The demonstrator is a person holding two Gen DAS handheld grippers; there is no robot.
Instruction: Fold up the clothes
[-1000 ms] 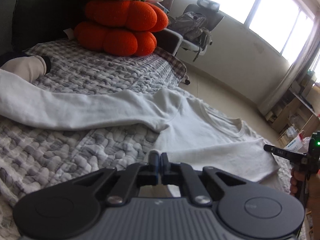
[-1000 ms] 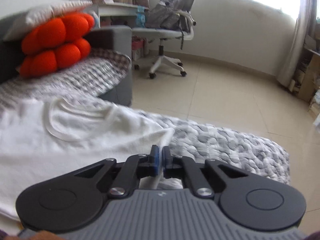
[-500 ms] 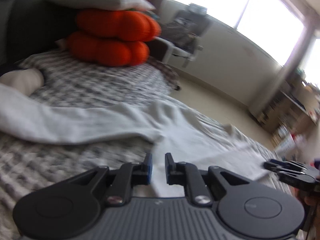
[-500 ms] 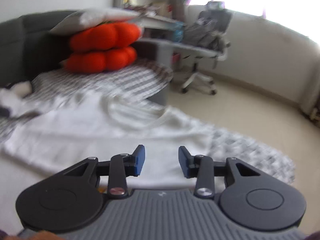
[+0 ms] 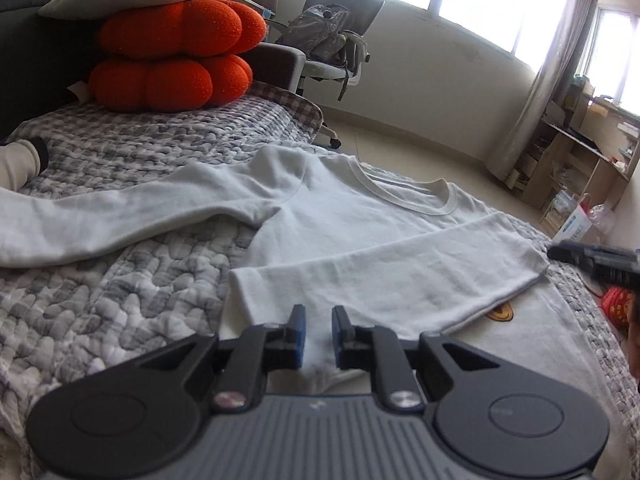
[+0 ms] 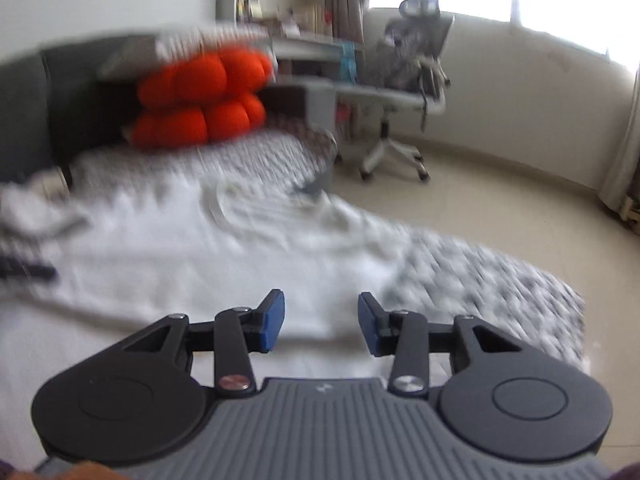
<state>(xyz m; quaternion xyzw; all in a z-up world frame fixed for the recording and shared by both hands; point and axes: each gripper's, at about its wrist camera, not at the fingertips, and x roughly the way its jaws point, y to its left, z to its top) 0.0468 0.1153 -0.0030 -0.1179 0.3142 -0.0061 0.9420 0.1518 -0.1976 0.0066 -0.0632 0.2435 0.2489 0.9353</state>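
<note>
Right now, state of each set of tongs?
Left tongs: slightly open, holding nothing, over the white shirt.
Right tongs: open, empty.

Daylight enters through the windows (image 5: 500, 4) at upper right of both views; the panes are overexposed to plain white. The left wrist view is sharp, with soft shadows under the shirt (image 5: 360, 248) folds. The right wrist view is motion-blurred across the bed (image 6: 480, 272) and cushions (image 6: 200, 100). Fisheye distortion bends walls and floor at all edges.
</note>
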